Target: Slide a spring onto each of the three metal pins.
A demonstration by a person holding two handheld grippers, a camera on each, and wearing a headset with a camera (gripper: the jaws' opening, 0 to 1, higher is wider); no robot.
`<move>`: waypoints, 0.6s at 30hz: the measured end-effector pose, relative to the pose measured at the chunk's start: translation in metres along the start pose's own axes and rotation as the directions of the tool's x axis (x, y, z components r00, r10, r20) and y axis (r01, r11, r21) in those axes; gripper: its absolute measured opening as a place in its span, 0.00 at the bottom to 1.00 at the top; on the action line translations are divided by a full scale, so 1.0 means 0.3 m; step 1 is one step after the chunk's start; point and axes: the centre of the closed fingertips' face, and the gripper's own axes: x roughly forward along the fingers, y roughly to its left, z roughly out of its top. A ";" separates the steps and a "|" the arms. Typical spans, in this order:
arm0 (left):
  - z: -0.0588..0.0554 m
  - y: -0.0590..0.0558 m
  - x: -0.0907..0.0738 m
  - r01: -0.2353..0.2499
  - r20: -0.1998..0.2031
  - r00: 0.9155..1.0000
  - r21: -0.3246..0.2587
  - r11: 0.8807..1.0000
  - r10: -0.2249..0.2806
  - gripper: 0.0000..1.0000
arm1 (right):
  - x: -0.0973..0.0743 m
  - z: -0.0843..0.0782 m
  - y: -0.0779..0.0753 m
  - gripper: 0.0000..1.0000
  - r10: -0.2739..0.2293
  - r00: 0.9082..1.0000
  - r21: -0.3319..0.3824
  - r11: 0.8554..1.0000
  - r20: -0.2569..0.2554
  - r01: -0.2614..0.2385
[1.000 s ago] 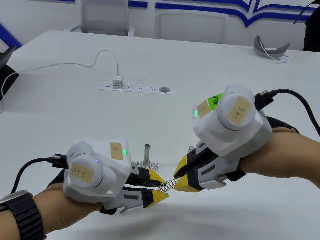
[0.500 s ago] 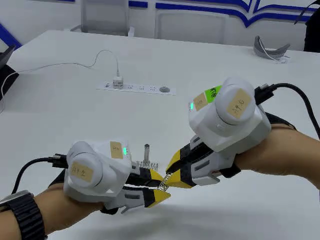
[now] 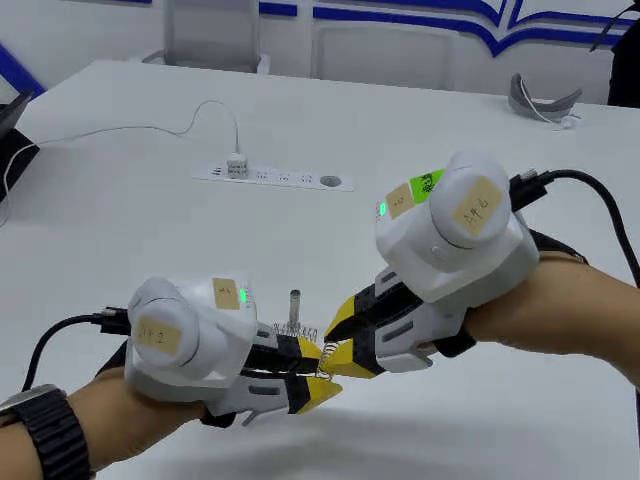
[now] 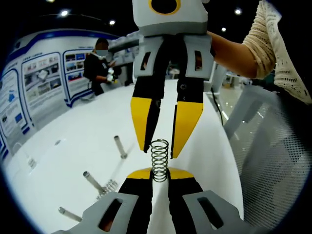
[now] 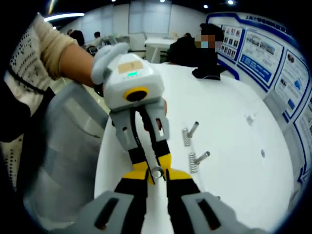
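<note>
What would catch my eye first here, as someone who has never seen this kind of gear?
Two white hand-held grippers with yellow-tipped jaws meet nose to nose low in the head view. The left gripper pinches a small spring by one end, and the right gripper has its open jaws straddling the other end. Just beyond them, three metal pins stand on the white table.

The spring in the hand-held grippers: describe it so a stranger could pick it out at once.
On the white table, find where the two hand-held grippers meet tip to tip. The spring juts from the shut jaws of the left hand-held gripper into the open right hand-held gripper. Unlike the loose springs lying by the upright pin, it is off the table.
</note>
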 end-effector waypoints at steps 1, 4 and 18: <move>0.002 0.001 -0.001 0.000 0.004 1.000 -0.005 1.000 0.000 0.11 | 0.000 -0.002 -0.001 0.15 -0.001 1.000 0.002 1.000 0.000 0.001; 0.008 0.005 -0.004 -0.004 0.015 1.000 -0.016 1.000 0.005 0.11 | 0.002 -0.006 -0.004 0.15 -0.005 1.000 0.014 1.000 0.006 0.005; 0.015 0.011 -0.007 -0.012 0.038 0.999 -0.041 0.999 0.013 0.11 | 0.012 0.005 -0.015 0.12 -0.017 0.999 0.035 0.999 0.031 0.016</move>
